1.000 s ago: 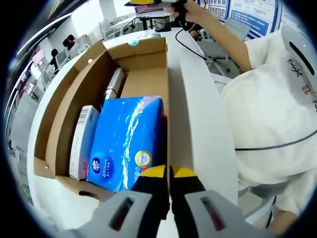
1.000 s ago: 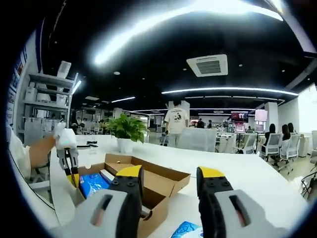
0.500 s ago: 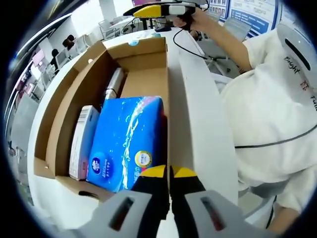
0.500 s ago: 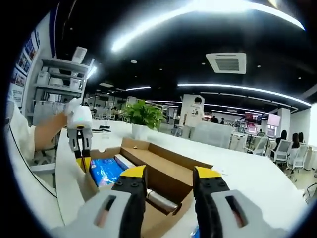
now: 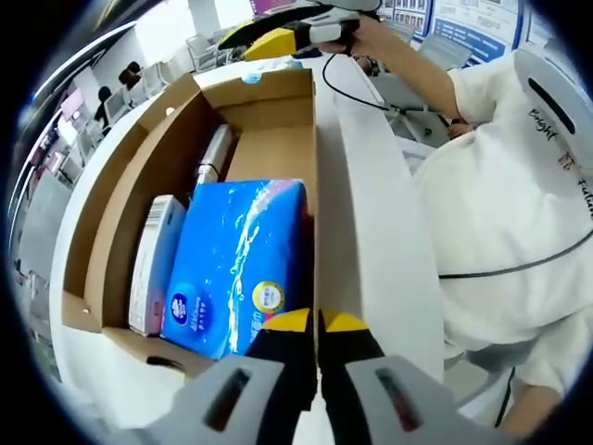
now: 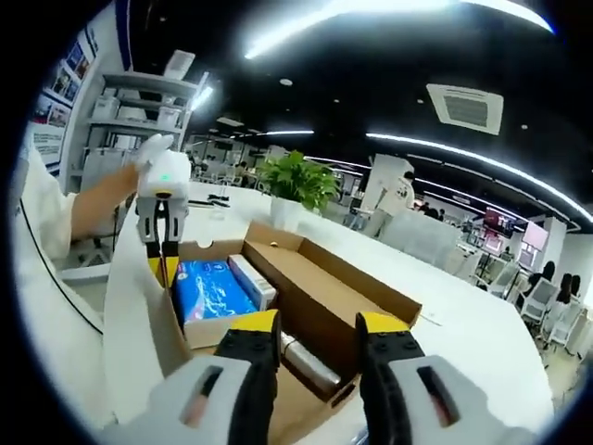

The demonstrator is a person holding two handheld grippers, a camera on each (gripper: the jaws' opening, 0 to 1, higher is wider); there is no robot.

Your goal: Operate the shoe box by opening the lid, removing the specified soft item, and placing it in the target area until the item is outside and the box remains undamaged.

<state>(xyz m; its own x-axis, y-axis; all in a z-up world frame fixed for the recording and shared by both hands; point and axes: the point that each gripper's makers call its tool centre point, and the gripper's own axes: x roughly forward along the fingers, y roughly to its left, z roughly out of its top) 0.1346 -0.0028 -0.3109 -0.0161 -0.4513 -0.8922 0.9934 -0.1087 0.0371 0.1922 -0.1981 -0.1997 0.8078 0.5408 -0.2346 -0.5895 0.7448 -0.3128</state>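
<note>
White tabletop (image 5: 371, 232): shoe box (image 5: 130, 213) open, blue tissue pack (image 5: 236, 264) inside, not removed. Left gripper (image 5: 318, 320) fingers closed on box wall, 6 o'clock. Right gripper (image 6: 318, 324) fingers apart, empty.

Open shoe box (image 5: 139, 185) — blue tissue pack (image 5: 236, 264), left hand-held gripper (image 5: 317, 324) closed

The person wears a white short-sleeved shirt (image 5: 500, 213) with dark lettering on it. A thin black cable (image 5: 519, 269) runs across it. Both grippers have grey bodies and black jaws tipped yellow.
</note>
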